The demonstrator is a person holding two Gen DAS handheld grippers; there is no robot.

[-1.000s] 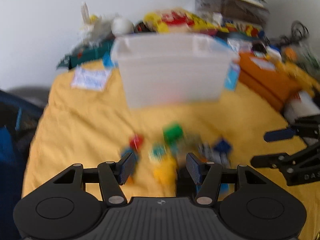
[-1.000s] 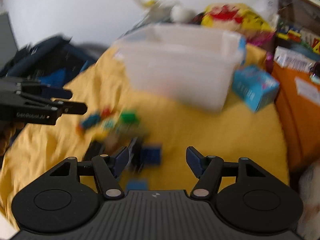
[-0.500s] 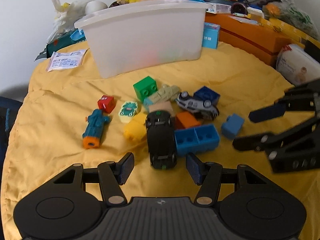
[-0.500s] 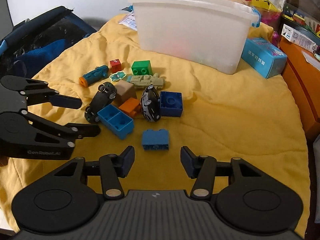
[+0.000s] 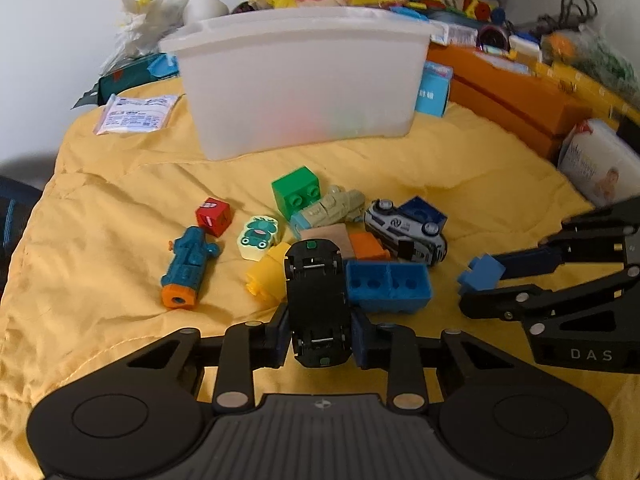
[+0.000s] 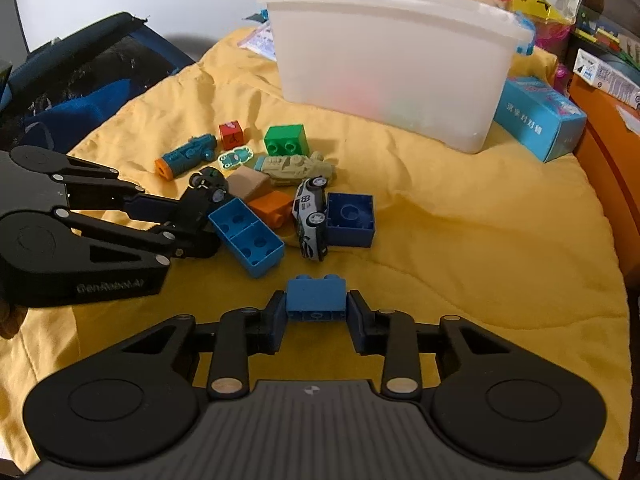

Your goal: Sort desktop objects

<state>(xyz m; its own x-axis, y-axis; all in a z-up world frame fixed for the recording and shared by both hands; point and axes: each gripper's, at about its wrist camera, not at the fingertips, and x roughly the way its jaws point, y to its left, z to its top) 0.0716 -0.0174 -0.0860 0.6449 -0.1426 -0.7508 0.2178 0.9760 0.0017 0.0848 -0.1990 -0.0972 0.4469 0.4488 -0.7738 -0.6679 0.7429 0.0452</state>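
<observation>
Two grippers closing on toys atop the yellow cloth

Left wrist view: the left gripper (image 5: 320,334) has its jaws closing around the black toy car (image 5: 316,300), which lies upside down with its wheels up; both pads sit against its sides. Just beyond it, in the middle of the yellow cloth (image 5: 120,208), the toys are heaped: a light blue open brick (image 5: 388,286) touching the car's right side, a yellow brick (image 5: 266,274) on its left, an orange block (image 5: 368,246), a tan block (image 5: 326,234), a white toy car (image 5: 406,232) on its side, a dark blue brick (image 5: 424,210), a beige tank toy (image 5: 332,210) and a green brick (image 5: 296,194). Toward the cloth's left edge lie a frog eraser (image 5: 258,236), a red cube (image 5: 214,216) and a teal cannon toy (image 5: 188,268). The white storage bin (image 5: 300,80) stands at the far edge. At the right, the right gripper (image 5: 476,286) closes on a small blue brick (image 5: 482,272)

Right wrist view: the right gripper (image 6: 316,316) has its jaws closing on the small blue brick (image 6: 316,296), studs up, pads pressing both ends, at the near edge of the cloth (image 6: 460,240). The left gripper (image 6: 188,220) reaches in from the left, clamped on the black toy car (image 6: 208,188). The bin (image 6: 392,76) stands at the far edge, a turquoise carton (image 6: 540,120) beside it on the right
</observation>
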